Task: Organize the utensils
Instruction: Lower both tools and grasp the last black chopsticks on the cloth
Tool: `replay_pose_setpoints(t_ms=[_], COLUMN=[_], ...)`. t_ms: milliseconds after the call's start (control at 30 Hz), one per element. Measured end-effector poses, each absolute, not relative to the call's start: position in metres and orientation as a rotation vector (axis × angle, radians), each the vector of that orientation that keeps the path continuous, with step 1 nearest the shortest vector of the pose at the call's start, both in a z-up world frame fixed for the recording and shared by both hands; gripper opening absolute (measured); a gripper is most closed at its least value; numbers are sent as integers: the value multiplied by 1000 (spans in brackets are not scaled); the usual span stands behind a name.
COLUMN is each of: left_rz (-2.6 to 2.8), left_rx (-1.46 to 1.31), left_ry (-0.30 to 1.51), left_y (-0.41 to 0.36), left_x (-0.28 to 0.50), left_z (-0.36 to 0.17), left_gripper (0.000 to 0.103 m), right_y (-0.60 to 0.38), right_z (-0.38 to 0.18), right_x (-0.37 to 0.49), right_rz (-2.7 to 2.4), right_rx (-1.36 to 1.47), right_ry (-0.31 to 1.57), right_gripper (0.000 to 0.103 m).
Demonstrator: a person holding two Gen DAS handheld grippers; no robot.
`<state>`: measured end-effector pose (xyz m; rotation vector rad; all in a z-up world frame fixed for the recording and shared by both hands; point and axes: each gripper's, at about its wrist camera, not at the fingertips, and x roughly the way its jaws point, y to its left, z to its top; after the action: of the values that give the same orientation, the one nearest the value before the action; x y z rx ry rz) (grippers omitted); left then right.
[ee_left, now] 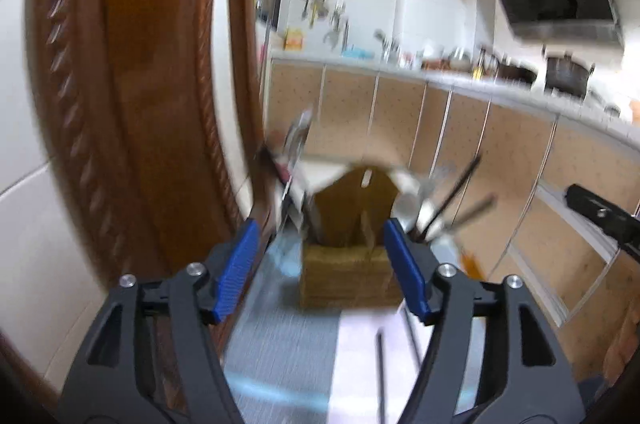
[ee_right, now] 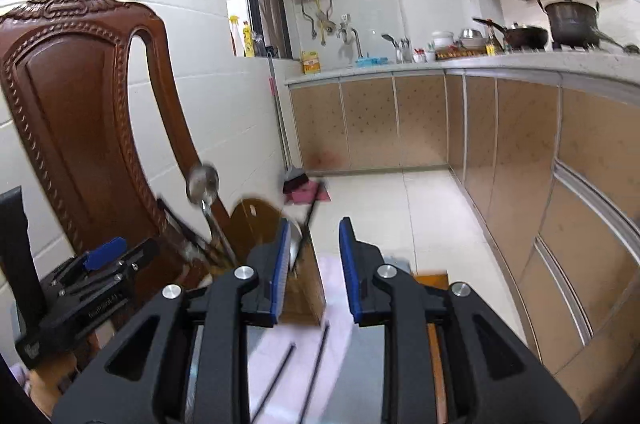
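Observation:
A wooden utensil holder (ee_left: pixel 346 264) stands ahead of my left gripper (ee_left: pixel 320 238), which is open and empty, its blue pads level with the holder's top. Spoons (ee_left: pixel 414 201), a knife-like blade (ee_left: pixel 298 137) and black chopsticks (ee_left: pixel 452 191) stick out of the holder. Two black chopsticks (ee_right: pixel 316 364) lie on a pale cloth (ee_right: pixel 340 304) below my right gripper (ee_right: pixel 314 238), which is open and empty. In the right wrist view the holder (ee_right: pixel 306 288) shows with a spoon (ee_right: pixel 203 181) and a chopstick (ee_right: pixel 310 214) in it. The left gripper (ee_right: pixel 104 256) shows at lower left.
A carved wooden chair back (ee_left: pixel 132 83) rises close on the left, and it also shows in the right wrist view (ee_right: pixel 80 103). Kitchen cabinets (ee_right: pixel 520 163) and a counter (ee_right: pixel 520 61) with pots run along the right. A broom (ee_right: pixel 294 179) leans at the wall.

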<state>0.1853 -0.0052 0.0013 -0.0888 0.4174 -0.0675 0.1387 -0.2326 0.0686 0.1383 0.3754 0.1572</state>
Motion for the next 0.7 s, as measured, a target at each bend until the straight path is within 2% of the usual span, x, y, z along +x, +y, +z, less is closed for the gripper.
replay_pose_setpoints(t_ms=[200, 267, 367, 600, 700], left_rz=[-105, -131, -155, -167, -183], left_rx=[-114, -81, -65, -57, -54], left_ry=[833, 936, 1008, 1029, 1055], left_y=[-20, -33, -41, -54, -57], left_x=[196, 194, 187, 167, 162], left_z=[-90, -115, -135, -143, -151], left_gripper=[66, 66, 66, 66, 66], right_y=[-215, -203, -185, -160, -152], right_z=[-34, -69, -100, -115, -113], right_x=[195, 216, 228, 229, 226], right_rz=[134, 135, 145, 87, 101], right_rx=[125, 135, 116, -41, -93], right_ry=[828, 987, 1123, 1183, 1195], right_gripper=[25, 24, 24, 24, 13])
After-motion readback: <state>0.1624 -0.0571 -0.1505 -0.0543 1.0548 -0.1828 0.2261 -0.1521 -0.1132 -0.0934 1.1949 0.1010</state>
